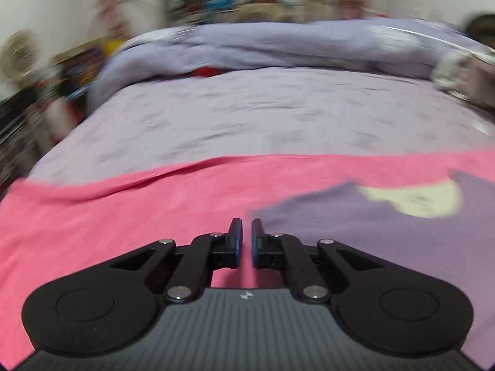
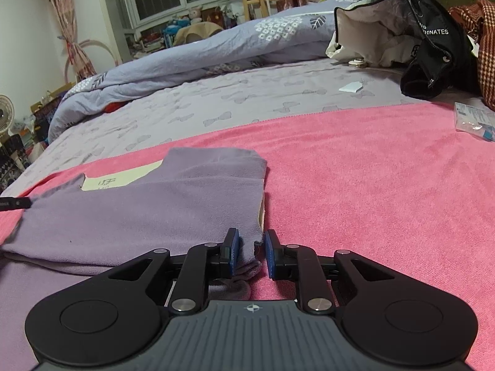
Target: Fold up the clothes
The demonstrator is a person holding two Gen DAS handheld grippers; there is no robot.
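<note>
one purple garment point(image 2: 148, 213) with one cream patch point(image 2: 120, 179) showing on it. one pink towel point(image 2: 371, 185) under it. one lilac sheet point(image 2: 216, 105), one blue-grey quilt point(image 2: 185, 58). one black jacket point(image 2: 427, 40), one checked red cloth point(image 2: 482, 46). one small clear packet point(image 2: 475, 120), one white scrap of paper point(image 2: 351, 87). one fan point(image 2: 4, 114). two grippers: left gripper point(image 1: 246, 225), right gripper point(image 2: 251, 241).

You had the garment point(image 2: 148, 210) lying on the towel point(image 2: 371, 185), toward its left side. Behind the towel stretched the bedsheet point(image 2: 247, 99), with the rolled duvet point(image 2: 185, 58) along its far edge. A jacket point(image 2: 402, 31) lay far right, a packet point(image 2: 475, 122) on the towel's right edge.
</note>
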